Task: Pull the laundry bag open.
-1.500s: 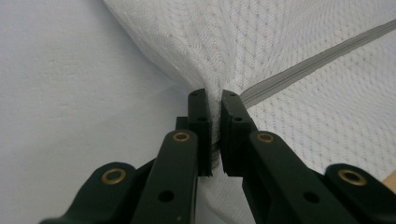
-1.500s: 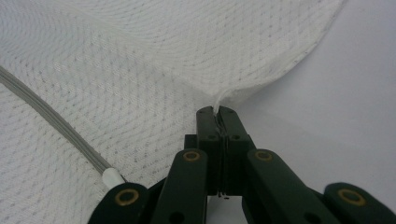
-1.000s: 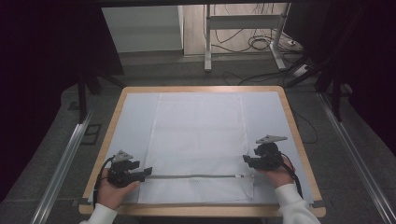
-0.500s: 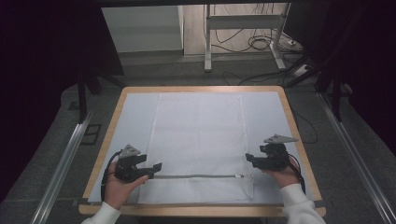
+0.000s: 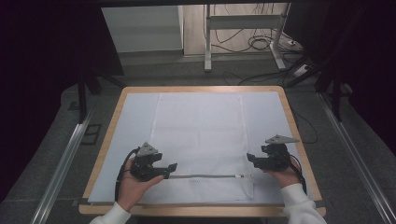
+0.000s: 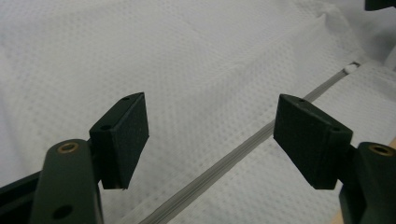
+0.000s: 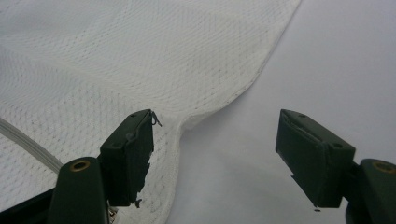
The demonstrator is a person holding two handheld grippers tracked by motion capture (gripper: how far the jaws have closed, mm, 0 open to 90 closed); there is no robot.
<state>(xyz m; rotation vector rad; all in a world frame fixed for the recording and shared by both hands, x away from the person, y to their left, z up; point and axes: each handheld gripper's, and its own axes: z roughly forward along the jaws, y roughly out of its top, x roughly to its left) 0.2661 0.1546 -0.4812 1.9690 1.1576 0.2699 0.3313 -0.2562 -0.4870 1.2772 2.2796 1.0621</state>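
1. Left claw point(image 5: 172, 169) sits at near-left of table point(image 5: 107, 140), jaws spread apart after just opening, nothing gripped; zipper point(image 6: 224, 161) runs below the gap.
2. White mesh bag point(image 5: 201, 130) lies flat mid-table on a pale mat point(image 5: 135, 112), zipper point(image 5: 205, 176) across its near end, slider point(image 5: 239, 176) towards the right.
3. Right claw point(image 5: 250, 158) at bag's near-right edge, jaws apart after just opening, nothing clamped; bag hem point(image 7: 224, 100) lies under the gap.
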